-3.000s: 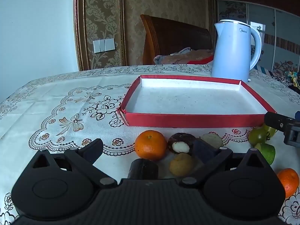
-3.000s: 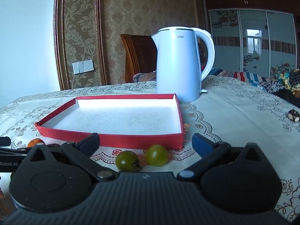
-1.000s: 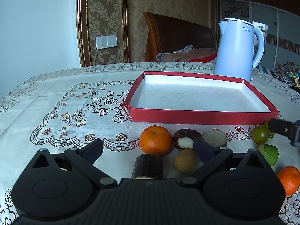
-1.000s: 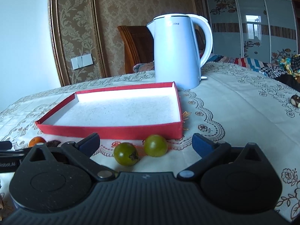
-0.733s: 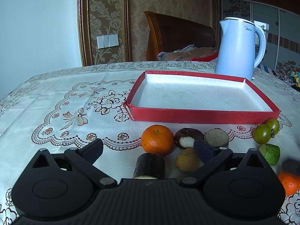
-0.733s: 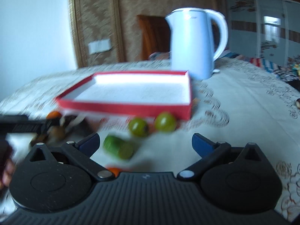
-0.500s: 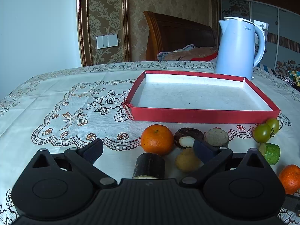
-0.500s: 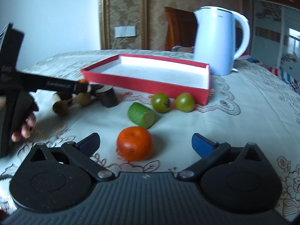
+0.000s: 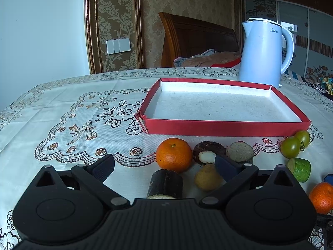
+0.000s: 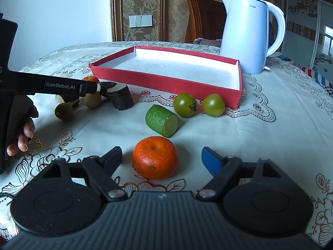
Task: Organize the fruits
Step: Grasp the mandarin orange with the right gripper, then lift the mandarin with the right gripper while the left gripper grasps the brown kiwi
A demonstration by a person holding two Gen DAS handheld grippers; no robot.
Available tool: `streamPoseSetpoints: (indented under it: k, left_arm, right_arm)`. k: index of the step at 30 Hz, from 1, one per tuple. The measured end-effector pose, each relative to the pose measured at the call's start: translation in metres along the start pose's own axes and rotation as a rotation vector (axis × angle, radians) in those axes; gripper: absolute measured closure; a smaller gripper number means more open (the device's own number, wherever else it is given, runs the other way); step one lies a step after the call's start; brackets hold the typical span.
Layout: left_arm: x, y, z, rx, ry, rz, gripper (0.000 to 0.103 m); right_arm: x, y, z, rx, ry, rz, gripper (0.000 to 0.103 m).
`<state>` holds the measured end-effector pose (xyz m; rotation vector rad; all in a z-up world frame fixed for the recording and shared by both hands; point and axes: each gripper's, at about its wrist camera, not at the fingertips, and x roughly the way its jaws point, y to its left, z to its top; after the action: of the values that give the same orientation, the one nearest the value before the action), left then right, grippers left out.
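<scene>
An empty red tray (image 9: pixel 226 128) (image 10: pixel 166 78) lies on the tablecloth with fruit in front of it. In the left wrist view my open left gripper (image 9: pixel 164 165) frames an orange (image 9: pixel 173 154), a dark cylinder piece (image 9: pixel 165 184), a small brown fruit (image 9: pixel 207 179) and two cut dark pieces (image 9: pixel 209 151). In the right wrist view my open right gripper (image 10: pixel 164 159) straddles a second orange (image 10: pixel 155 160) without touching it. Beyond it lie a green cut piece (image 10: pixel 162 120) and two green tomatoes (image 10: pixel 184 104). The left gripper (image 10: pixel 89 87) shows at the left.
A white electric kettle (image 9: pixel 264 52) (image 10: pixel 247 33) stands behind the tray's right corner. A wooden chair (image 9: pixel 195 37) is beyond the table. The person's hand (image 10: pixel 22 131) rests on the cloth at the left. A brown fruit with a stem (image 10: pixel 64 110) lies near it.
My right gripper has pulled back and swung left, from the two green tomatoes to the second orange, which now sits between its open fingers. The left gripper has barely moved.
</scene>
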<state>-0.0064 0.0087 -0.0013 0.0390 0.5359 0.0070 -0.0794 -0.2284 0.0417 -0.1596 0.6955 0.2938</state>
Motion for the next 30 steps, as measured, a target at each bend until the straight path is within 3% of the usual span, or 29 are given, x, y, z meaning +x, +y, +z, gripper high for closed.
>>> streamPoseSetpoints:
  k: [5, 11, 13, 20, 25, 30]
  left_arm:
    - [0.000, 0.000, 0.000, -0.001, 0.000, 0.000, 0.000]
    - [0.001, 0.000, 0.000, -0.008, 0.002, -0.002, 0.000]
    - [0.001, 0.001, -0.001, -0.014, 0.003, 0.000, 0.000]
    - [-0.007, 0.016, -0.003, -0.057, -0.005, 0.018, 0.000]
    - [-0.016, 0.033, -0.009, -0.117, 0.016, -0.066, 0.000]
    - [-0.020, 0.024, -0.012, -0.064, 0.042, -0.167, 0.000]
  right_arm:
    - [0.001, 0.000, 0.000, -0.001, 0.000, 0.008, 0.027]
    - [0.001, 0.003, 0.000, -0.019, -0.012, 0.034, 0.047]
    - [0.000, 0.003, 0.000, -0.023, -0.023, 0.030, 0.061]
    - [-0.002, 0.002, -0.002, -0.024, -0.043, 0.033, 0.063]
    - [-0.003, -0.012, -0.002, 0.047, -0.058, 0.015, 0.063]
    - [-0.002, -0.028, -0.001, 0.102, -0.068, -0.023, 0.063]
